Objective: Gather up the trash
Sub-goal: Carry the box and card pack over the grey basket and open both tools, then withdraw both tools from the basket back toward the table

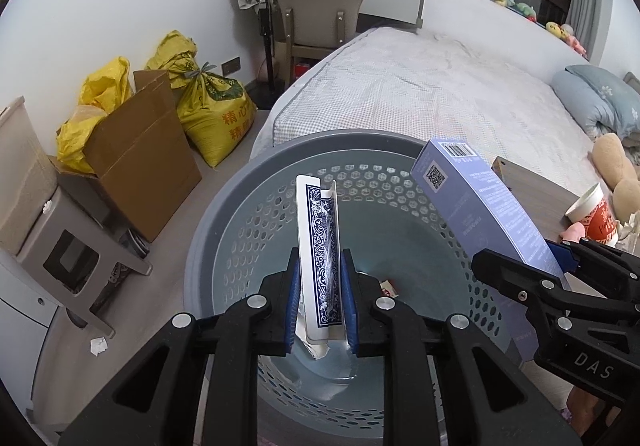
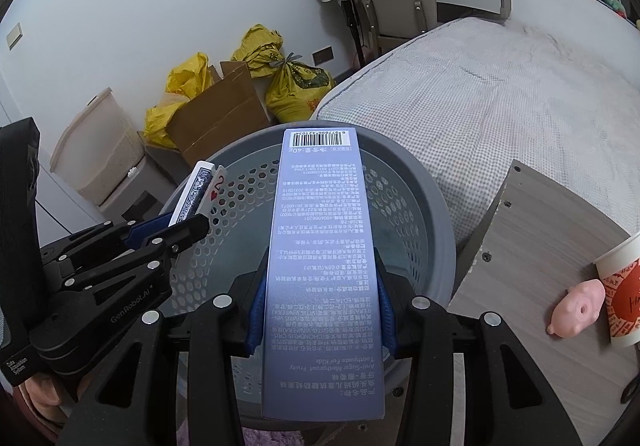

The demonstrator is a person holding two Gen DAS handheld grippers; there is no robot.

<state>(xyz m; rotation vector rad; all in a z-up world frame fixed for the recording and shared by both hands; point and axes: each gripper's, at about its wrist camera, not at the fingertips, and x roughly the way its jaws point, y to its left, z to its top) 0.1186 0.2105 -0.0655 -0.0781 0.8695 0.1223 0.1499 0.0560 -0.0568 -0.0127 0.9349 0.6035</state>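
My left gripper point(image 1: 320, 286) is shut on playing cards point(image 1: 319, 246) with blue patterned backs, held upright over the grey perforated basket point(image 1: 224, 214). My right gripper point(image 2: 320, 302) is shut on a long lavender toothpaste box point(image 2: 320, 246), also over the basket point(image 2: 420, 182). The box point(image 1: 484, 206) and the right gripper point(image 1: 560, 286) show at the right of the left wrist view. The cards point(image 2: 204, 190) and the left gripper point(image 2: 160, 242) show at the left of the right wrist view. A small scrap point(image 1: 387, 286) lies in the basket's bottom.
A wooden table point(image 2: 540, 246) at the right holds a paper cup point(image 2: 620, 294) and a pink toy point(image 2: 580, 306). A bed point(image 1: 420, 86) lies behind the basket. A cardboard box point(image 1: 140, 158), yellow sacks point(image 1: 216, 114), a stool point(image 1: 76, 246) and crumpled paper point(image 1: 98, 345) are at the left.
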